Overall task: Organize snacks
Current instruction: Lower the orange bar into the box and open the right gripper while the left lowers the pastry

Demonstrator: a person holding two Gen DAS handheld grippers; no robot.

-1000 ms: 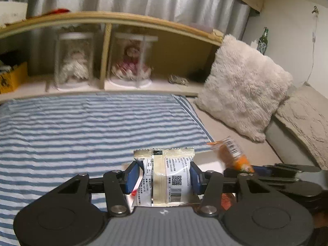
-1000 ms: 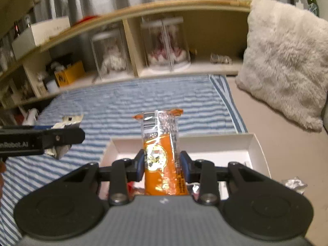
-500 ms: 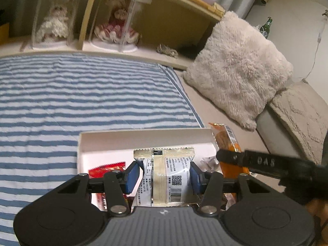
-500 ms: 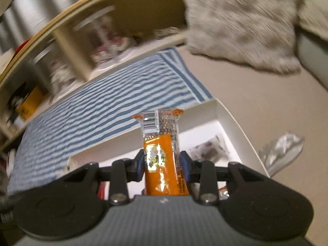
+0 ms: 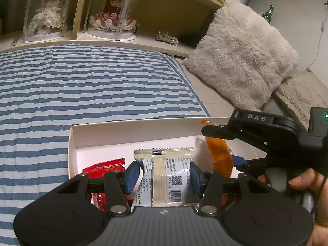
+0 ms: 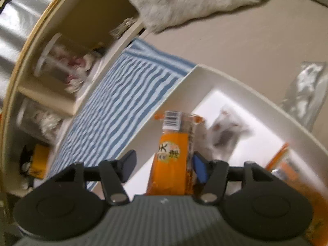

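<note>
- between the blue pads of the left gripper point(image 5: 164, 173) sits a cream packet point(image 5: 164, 172), label and barcode facing the camera, pinched from both sides and held upright.
- just ahead of and below that gripper lies a white box point(image 5: 114, 132) on a striped blanket point(image 5: 86, 86); a red packet point(image 5: 106, 167) lies in it, to the gripper's left.
- to its right, the right gripper point(image 6: 164, 165) reaches over the box, a hand point(image 5: 313, 186) on its handle.
- the right gripper's fingers are spread wide: an orange packet point(image 6: 174, 155) leans against the right pad with a clear gap to the left one, so it is loose, not clamped, and stands over the box floor.
- ahead and right of the right gripper, a clear bag point(image 6: 225, 131) of dark pieces lies in the box, blurred; a silver wrapper point(image 6: 305, 90) lies outside, beyond the box wall.
- farther ahead of the left gripper, a fluffy pillow point(image 5: 242, 53) rests well apart from the box.
</note>
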